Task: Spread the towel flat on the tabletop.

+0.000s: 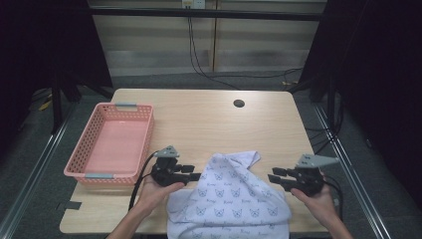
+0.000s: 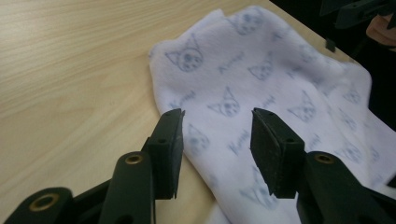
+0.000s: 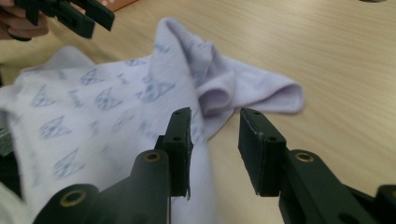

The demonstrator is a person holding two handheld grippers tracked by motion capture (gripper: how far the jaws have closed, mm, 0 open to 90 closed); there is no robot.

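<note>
A white cloth point(image 1: 229, 199) printed with grey cat faces lies crumpled at the table's front edge, and part of it hangs over that edge. My left gripper point(image 1: 196, 174) sits at the cloth's left border, pointing right. In the left gripper view it point(image 2: 217, 126) is open, with the cloth point(image 2: 261, 70) lying under and beyond the jaws and nothing pinched. My right gripper point(image 1: 272, 177) is at the cloth's right side, pointing left. In the right gripper view it point(image 3: 215, 126) is open, and a folded corner of the cloth point(image 3: 102, 98) lies just ahead of its left jaw.
A pink plastic basket point(image 1: 87, 139) stands empty on the left of the wooden table point(image 1: 209, 119). A round cable hole point(image 1: 239, 103) is near the far edge. Bare wood stretches between the basket and the cloth. Dark floor and cables lie beyond the table.
</note>
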